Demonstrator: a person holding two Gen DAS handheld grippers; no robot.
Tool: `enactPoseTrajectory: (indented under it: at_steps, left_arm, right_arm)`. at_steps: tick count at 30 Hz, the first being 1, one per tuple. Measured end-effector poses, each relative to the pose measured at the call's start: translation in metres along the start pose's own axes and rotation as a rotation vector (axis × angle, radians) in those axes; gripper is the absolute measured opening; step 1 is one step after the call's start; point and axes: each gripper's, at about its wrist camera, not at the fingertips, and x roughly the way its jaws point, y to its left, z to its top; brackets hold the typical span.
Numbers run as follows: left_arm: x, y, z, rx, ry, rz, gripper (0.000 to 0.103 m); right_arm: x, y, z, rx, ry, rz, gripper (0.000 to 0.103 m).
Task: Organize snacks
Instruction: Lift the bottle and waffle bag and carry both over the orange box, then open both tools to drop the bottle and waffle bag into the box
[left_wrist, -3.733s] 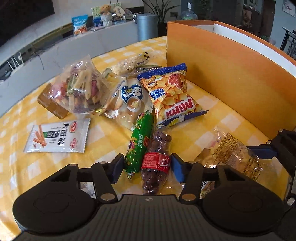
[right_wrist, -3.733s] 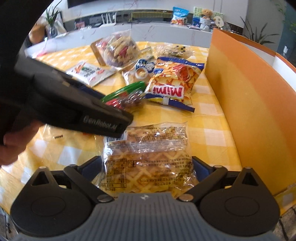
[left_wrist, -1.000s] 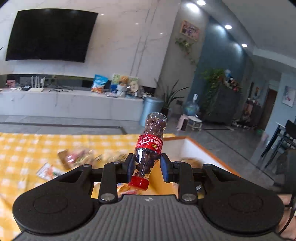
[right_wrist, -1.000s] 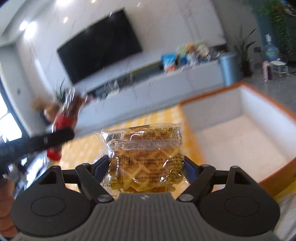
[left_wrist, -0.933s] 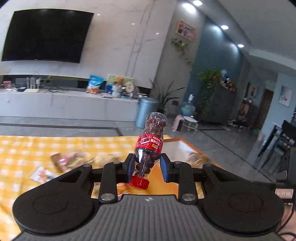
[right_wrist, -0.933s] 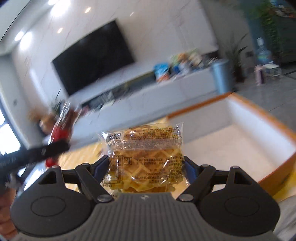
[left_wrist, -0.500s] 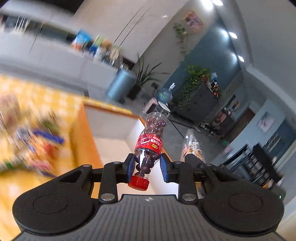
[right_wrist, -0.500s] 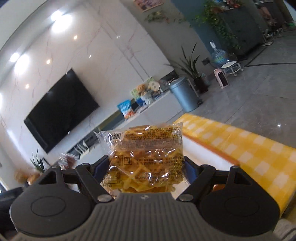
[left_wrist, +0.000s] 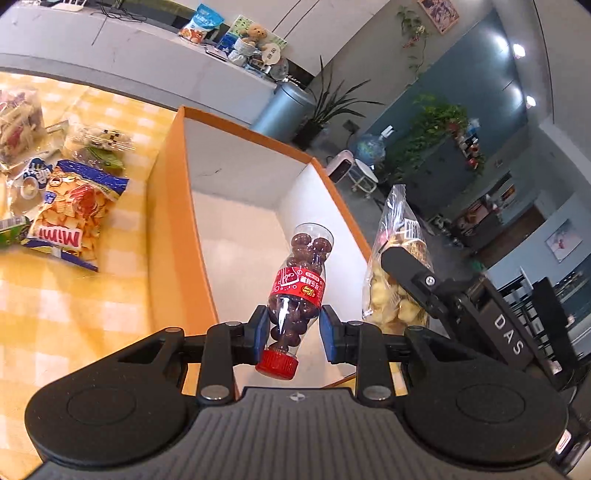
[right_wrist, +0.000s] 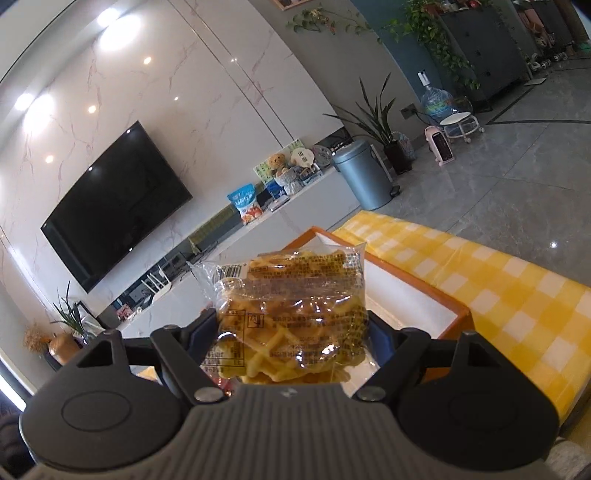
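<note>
Hovering over open box (left_wrist: 236, 206): bottle (left_wrist: 299, 284), waffles (right_wrist: 291, 317)

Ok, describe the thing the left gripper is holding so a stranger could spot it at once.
Find the orange box with white inside walls on the yellow checked table. Above its open top, the left gripper pinches a small clear bottle of brown chocolate balls. Its red label and red cap, pointing down, set it apart from the waffle packet beside it.

A small clear glossy plastic bottle with a red cap and shiny red label (left_wrist: 298, 291); a crinkly transparent film packet of waffles (right_wrist: 291, 317); a smooth matt orange cardboard box with white inside (left_wrist: 173, 229); matt black plastic gripper bodies; a yellow checked cloth table cover (right_wrist: 517, 295)
</note>
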Motion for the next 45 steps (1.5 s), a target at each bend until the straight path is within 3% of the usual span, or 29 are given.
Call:
enactPoseTrajectory:
  at_steps: [5, 7, 9, 15, 22, 26, 32, 37, 41, 45]
  left_arm:
    - [-0.004, -0.007, -0.011, 0.024, -0.007, 0.037, 0.034]
    - [-0.008, -0.007, -0.011, 0.027, -0.017, 0.033, 0.052]
    - [-0.014, -0.009, -0.011, 0.049, -0.042, 0.038, 0.062]
    - [-0.052, -0.019, -0.013, 0.149, -0.177, 0.091, 0.075]
    - [-0.088, -0.018, -0.018, 0.174, -0.255, 0.14, 0.079]
    - [-0.094, -0.016, -0.018, 0.18, -0.253, 0.155, 0.079]
    - [-0.1, -0.01, -0.016, 0.179, -0.244, 0.201, 0.079]
    - [-0.109, -0.002, -0.014, 0.168, -0.253, 0.19, 0.079]
    - [-0.114, -0.001, -0.012, 0.165, -0.256, 0.229, 0.079]
    - [-0.122, 0.008, -0.01, 0.152, -0.259, 0.166, 0.084]
  right_arm:
    - [0.006, -0.005, 0.006, 0.01, 0.015, 0.002, 0.079]
    - [0.011, -0.006, 0.007, 0.013, 0.022, 0.0, 0.079]
    - [0.013, -0.005, 0.007, 0.007, 0.027, -0.001, 0.079]
    - [0.02, 0.006, 0.008, -0.061, 0.043, -0.019, 0.08]
    - [0.03, 0.03, -0.001, -0.199, 0.038, -0.094, 0.079]
    - [0.049, 0.038, -0.004, -0.28, 0.079, -0.254, 0.08]
    - [0.068, 0.048, -0.012, -0.385, 0.127, -0.351, 0.08]
    - [0.075, 0.046, -0.016, -0.417, 0.183, -0.35, 0.08]
    - [0.086, 0.055, -0.026, -0.513, 0.24, -0.417, 0.08]
    - [0.086, 0.053, -0.025, -0.497, 0.26, -0.385, 0.08]
